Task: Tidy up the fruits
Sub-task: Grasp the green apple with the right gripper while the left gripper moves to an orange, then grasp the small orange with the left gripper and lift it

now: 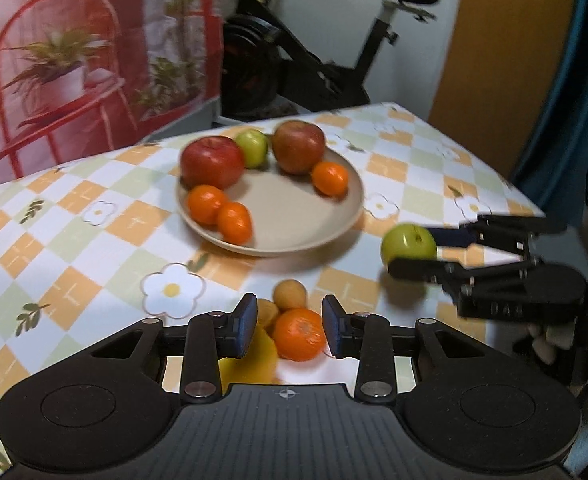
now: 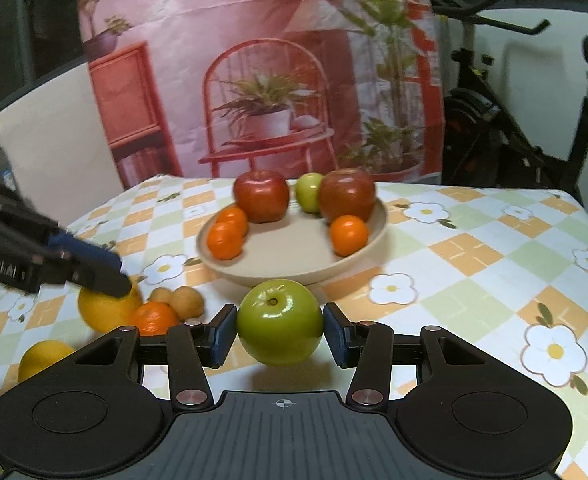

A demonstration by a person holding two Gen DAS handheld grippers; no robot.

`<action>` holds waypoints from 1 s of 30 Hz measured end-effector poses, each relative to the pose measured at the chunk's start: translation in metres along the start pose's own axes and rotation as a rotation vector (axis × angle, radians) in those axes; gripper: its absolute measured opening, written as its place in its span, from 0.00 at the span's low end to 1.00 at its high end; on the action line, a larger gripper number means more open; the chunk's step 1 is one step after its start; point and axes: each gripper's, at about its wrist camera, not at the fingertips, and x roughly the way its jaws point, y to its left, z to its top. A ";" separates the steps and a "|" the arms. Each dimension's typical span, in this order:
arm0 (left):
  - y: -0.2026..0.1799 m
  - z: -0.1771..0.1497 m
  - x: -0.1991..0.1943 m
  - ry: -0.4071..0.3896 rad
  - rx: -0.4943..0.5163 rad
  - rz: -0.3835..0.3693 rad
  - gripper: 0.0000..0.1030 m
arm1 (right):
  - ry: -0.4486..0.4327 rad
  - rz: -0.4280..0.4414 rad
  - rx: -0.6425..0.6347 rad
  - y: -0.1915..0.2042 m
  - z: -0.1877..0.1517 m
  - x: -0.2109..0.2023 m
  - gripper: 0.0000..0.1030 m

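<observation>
A smooth round green apple (image 2: 280, 326) is clamped at its widest sides between the pads of the right gripper (image 2: 280, 330), just short of the beige plate (image 2: 374, 248) holding apples and tangerines. Its waxy, firm skin is judged slippery. A soft orange tangerine (image 1: 299, 334) is framed, untouched, between the left gripper (image 1: 288, 326) jaws, which stand apart.
</observation>
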 end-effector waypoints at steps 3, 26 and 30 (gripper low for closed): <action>-0.007 0.000 0.009 0.033 0.041 0.000 0.37 | -0.015 -0.002 0.037 -0.007 -0.001 -0.002 0.42; -0.032 0.001 0.034 0.121 0.177 0.094 0.36 | -0.048 0.024 0.091 -0.016 -0.006 -0.009 0.42; -0.032 0.002 0.035 0.120 0.162 0.101 0.38 | -0.047 0.024 0.090 -0.017 -0.006 -0.008 0.42</action>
